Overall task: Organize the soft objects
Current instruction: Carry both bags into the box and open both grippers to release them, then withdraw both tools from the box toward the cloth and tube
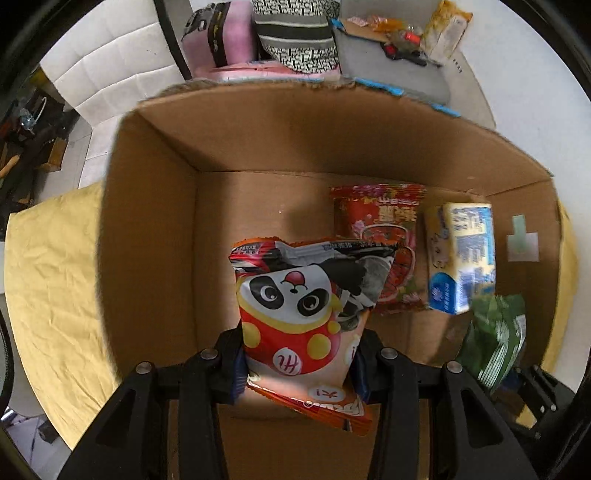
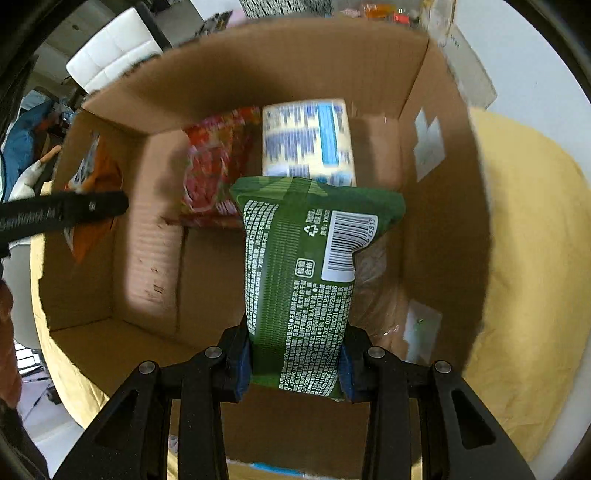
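Observation:
My left gripper (image 1: 297, 363) is shut on a panda snack bag (image 1: 295, 314) and holds it over the open cardboard box (image 1: 155, 206). My right gripper (image 2: 295, 360) is shut on a green packet (image 2: 295, 280) and holds it inside the same box (image 2: 443, 221). On the box floor lie a red snack bag (image 1: 376, 221) and a blue-and-yellow tissue pack (image 1: 461, 254). Both also show in the right wrist view, the red bag (image 2: 214, 166) and the tissue pack (image 2: 306, 140). The green packet (image 1: 495, 339) shows at the right of the left wrist view. The left gripper arm (image 2: 62, 214) with the panda bag (image 2: 92, 177) shows at the left of the right wrist view.
The box stands on a yellow cloth (image 1: 51, 280). Behind it lie a pink bag (image 1: 221, 37), a striped cushion (image 1: 295, 37), a grey pad (image 1: 388, 66) and small packets (image 1: 443, 29). A white chair (image 2: 110, 55) stands at the back left.

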Demonstrator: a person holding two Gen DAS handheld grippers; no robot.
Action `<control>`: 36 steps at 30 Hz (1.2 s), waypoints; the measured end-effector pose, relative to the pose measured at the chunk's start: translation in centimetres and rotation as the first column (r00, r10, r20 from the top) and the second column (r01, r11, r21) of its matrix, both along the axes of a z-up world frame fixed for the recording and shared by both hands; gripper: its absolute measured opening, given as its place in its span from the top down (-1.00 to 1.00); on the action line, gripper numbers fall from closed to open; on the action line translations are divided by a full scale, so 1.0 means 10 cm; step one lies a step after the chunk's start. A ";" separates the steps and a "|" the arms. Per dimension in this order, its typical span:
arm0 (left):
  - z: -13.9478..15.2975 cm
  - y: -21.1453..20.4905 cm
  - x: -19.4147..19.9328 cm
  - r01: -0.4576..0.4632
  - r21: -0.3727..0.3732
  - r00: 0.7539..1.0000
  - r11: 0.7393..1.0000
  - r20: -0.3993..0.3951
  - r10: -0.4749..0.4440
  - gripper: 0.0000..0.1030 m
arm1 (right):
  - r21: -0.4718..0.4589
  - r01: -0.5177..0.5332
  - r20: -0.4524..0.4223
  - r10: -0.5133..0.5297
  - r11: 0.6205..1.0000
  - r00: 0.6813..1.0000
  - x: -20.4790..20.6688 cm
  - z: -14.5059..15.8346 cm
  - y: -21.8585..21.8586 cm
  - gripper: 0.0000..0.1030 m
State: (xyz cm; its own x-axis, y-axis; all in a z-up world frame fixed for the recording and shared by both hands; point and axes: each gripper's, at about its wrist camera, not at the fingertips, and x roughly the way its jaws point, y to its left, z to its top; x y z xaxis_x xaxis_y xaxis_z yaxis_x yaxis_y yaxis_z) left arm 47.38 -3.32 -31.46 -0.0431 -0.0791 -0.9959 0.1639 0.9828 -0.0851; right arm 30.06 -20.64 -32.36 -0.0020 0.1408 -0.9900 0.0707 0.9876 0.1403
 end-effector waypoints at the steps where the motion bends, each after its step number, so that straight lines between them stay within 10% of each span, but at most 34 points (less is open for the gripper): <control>1: -0.04 -0.02 0.02 0.001 -0.003 1.000 1.000 -0.007 -0.001 0.21 | 0.000 -0.005 -0.012 0.005 1.000 1.000 0.00 -0.06 0.00 0.24; 14: -0.18 -0.03 0.31 -0.023 0.026 0.999 0.999 -0.033 0.024 0.13 | -0.020 -0.017 -0.077 0.016 1.000 0.997 0.02 -0.33 0.02 0.21; 33: 0.40 0.09 0.00 -0.054 -0.012 0.995 0.998 0.083 0.055 -0.04 | -0.041 0.037 0.020 -0.036 0.999 0.999 0.07 0.21 -0.04 -0.52; 36: 0.56 0.08 -0.21 -0.030 -0.006 0.990 1.000 0.137 0.030 -0.41 | -0.055 0.047 0.057 -0.044 0.997 0.997 0.02 0.35 -0.02 -0.75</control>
